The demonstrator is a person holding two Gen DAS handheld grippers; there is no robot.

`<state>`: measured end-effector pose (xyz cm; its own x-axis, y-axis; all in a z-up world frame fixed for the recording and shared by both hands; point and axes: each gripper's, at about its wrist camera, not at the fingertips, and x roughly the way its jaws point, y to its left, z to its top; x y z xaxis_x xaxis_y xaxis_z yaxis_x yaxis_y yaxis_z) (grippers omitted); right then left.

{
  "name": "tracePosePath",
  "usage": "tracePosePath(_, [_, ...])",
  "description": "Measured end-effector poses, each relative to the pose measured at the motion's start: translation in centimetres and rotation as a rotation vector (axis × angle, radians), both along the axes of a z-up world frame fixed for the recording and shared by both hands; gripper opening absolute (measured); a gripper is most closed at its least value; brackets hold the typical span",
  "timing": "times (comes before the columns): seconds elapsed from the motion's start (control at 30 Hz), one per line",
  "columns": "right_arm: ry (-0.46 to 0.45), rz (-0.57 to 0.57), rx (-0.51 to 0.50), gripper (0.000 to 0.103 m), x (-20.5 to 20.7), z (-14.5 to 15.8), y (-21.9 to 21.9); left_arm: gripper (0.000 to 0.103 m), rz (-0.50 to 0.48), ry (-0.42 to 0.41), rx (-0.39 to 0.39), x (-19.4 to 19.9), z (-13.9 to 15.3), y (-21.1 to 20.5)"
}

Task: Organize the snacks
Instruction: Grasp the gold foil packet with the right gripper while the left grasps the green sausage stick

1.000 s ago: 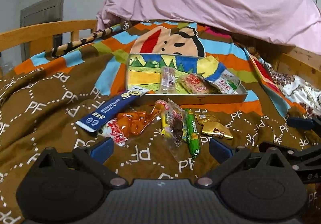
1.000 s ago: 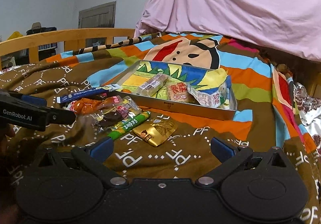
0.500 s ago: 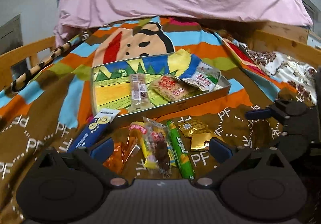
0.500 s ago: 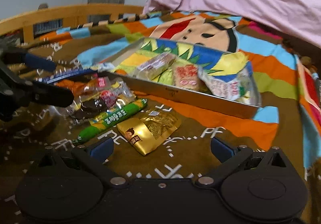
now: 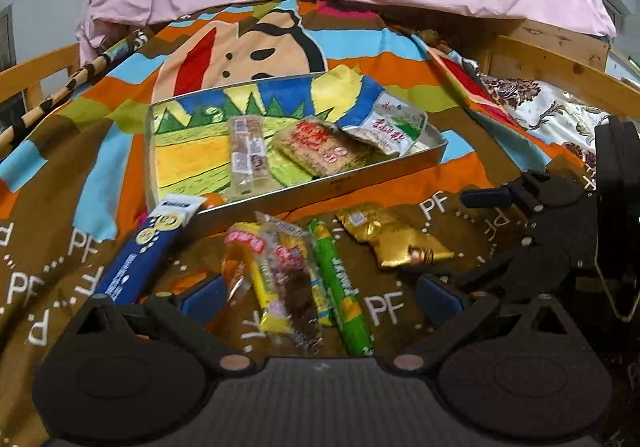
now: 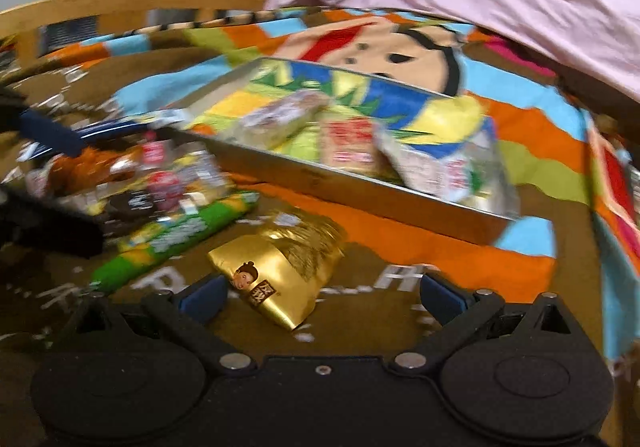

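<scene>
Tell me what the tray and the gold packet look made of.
Tray: likely thin metal, its outer wall a dull silver-grey; the floor carries a printed picture. Gold packet: probably foil or metallised film, shiny, crinkled at its sealed end.

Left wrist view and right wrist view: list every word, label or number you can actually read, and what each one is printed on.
"PF": repeated in white on the brown blanket.
"Ca": on the blue tube box; its smaller print is too small to read.
Red characters on the square cracker pack in the tray: too blurred to read.
Green stick snack: lettering unreadable.
Gold packet: cartoon face and characters, not legible.
Right wrist view is otherwise motion-blurred.
</scene>
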<state>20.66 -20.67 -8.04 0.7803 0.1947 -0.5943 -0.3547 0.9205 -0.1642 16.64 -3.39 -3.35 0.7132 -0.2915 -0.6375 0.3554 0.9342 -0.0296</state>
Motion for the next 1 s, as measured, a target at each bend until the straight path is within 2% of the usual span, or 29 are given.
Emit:
tracePosePath(0.2, [0.006, -0.093, 0.015, 0.102, 1.0, 0.9, -3.8, 0.103, -0.054, 0.014, -0.041, 0.9, -0.2, -1.4])
tracePosePath(0.33, [0.039, -0.084, 0.111, 0.102, 1.9, 1.7, -6.1, 0.101, -0.096, 0.068, -0.061, 1.9, -0.9, -2.1])
tracePosePath(0.43, [0.074, -0.060, 0.182, 0.102, 2.8, 2.0, -6.8, 0.092, -0.090, 0.117, -0.079, 2.7, -1.7, -2.0])
tracePosePath(0.5, [0.097, -0.043, 0.219, 0.102, 3.1, 2.0, -6.7, 0.092, -0.082, 0.118, -0.096, 2.9, -1.7, -1.9])
tracePosePath(0.57, [0.115, -0.017, 0.240, 0.102, 3.6, 1.9, -6.4, 0.083, -0.085, 0.131, -0.111, 3.3, -1.6, -2.0])
tracePosePath(0.67, [0.140, -0.003, 0.258, 0.099, 3.9, 1.7, -6.1, 0.081, -0.087, 0.155, -0.110, 3.9, -1.8, -2.3])
tracePosePath(0.7, [0.146, -0.005, 0.263, 0.098, 3.9, 1.6, -6.1, 0.080, -0.079, 0.161, -0.103, 4.0, -2.0, -2.5])
tracePosePath(0.77, [0.153, -0.010, 0.267, 0.096, 4.0, 1.4, -6.1, 0.071, -0.055, 0.194, -0.107, 4.6, -2.4, -2.4])
tracePosePath(0.8, [0.154, -0.011, 0.267, 0.095, 4.0, 1.4, -6.2, 0.070, -0.040, 0.206, -0.112, 4.9, -2.5, -2.3])
tracePosePath(0.9, [0.163, -0.010, 0.290, 0.095, 4.3, 1.2, -6.3, 0.065, -0.011, 0.230, -0.145, 5.6, -2.5, -1.9])
tracePosePath(1.0, [0.196, -0.010, 0.331, 0.092, 4.9, 1.1, -6.4, 0.055, 0.051, 0.267, -0.188, 6.5, -2.6, -1.1])
